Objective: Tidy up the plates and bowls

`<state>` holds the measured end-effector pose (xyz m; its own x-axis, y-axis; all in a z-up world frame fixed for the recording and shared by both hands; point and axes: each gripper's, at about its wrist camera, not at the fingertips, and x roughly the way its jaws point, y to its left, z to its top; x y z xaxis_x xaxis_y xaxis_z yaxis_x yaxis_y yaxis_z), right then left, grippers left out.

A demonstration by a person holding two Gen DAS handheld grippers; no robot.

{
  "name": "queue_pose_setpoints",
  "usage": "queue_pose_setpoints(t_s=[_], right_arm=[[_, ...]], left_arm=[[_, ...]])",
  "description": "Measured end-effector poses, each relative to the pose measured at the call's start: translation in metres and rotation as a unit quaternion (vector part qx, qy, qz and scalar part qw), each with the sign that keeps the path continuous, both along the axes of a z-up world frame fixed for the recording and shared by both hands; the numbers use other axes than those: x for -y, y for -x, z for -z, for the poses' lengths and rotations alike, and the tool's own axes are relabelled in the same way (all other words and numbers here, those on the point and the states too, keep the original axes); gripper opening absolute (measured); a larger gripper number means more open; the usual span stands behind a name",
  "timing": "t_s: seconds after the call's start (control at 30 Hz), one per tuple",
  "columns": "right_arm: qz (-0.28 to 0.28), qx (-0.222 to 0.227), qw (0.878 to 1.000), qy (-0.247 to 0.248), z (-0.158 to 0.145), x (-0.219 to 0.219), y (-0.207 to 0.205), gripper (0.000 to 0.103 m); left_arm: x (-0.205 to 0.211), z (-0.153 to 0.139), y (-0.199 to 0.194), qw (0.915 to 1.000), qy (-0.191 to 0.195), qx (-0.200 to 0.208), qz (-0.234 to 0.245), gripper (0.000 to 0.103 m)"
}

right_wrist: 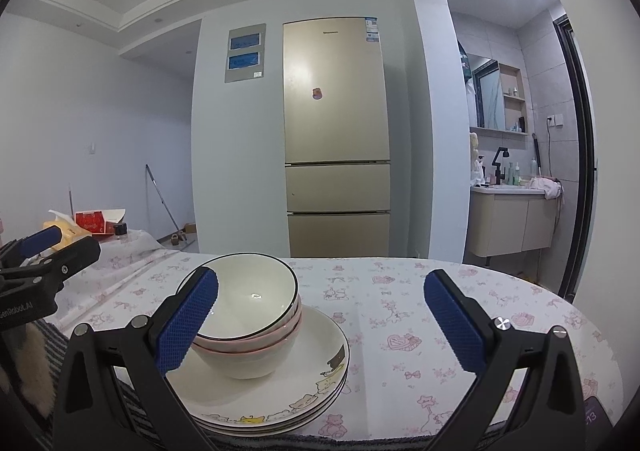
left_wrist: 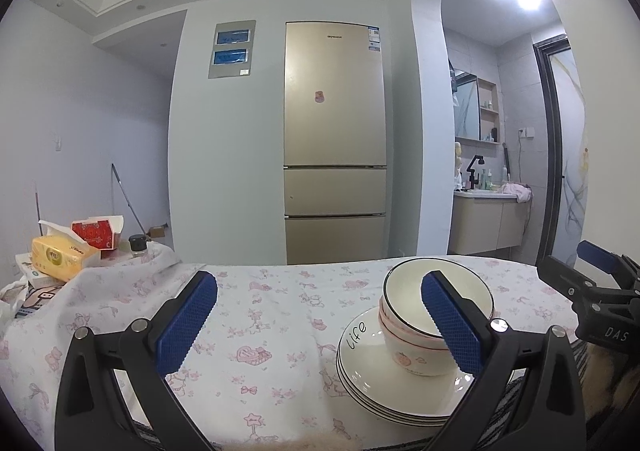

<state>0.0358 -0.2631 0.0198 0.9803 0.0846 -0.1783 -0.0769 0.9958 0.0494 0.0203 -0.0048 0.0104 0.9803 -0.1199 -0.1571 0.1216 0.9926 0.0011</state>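
Observation:
A stack of white bowls [left_wrist: 424, 331] sits on a stack of white plates [left_wrist: 372, 371] on the table with the floral cloth [left_wrist: 260, 315]. My left gripper [left_wrist: 320, 323] is open and empty; the stack lies by its right finger. In the right wrist view the bowls [right_wrist: 256, 315] and plates [right_wrist: 304, 379] lie by the left finger of my right gripper [right_wrist: 320, 323], which is open and empty. Each gripper shows at the edge of the other's view: the right one in the left wrist view [left_wrist: 600, 279], the left one in the right wrist view [right_wrist: 36, 263].
A yellow tissue pack [left_wrist: 60, 255], a red box [left_wrist: 98, 233] and a black-capped jar [left_wrist: 138, 245] stand at the table's far left. A gold fridge [left_wrist: 334, 139] stands behind the table. A washbasin cabinet [left_wrist: 486, 219] is at the right.

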Motion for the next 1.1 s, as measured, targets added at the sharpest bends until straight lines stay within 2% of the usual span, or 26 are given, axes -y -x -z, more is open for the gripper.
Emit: queue_pose_setpoints(t_s=[1.1], right_arm=[[0.01, 0.002, 1.0, 0.007, -0.0009, -0.0006, 0.0036, 0.103]], left_arm=[[0.0062, -0.0016, 0.0027, 1.0, -0.004, 0.0, -0.002, 0.103]])
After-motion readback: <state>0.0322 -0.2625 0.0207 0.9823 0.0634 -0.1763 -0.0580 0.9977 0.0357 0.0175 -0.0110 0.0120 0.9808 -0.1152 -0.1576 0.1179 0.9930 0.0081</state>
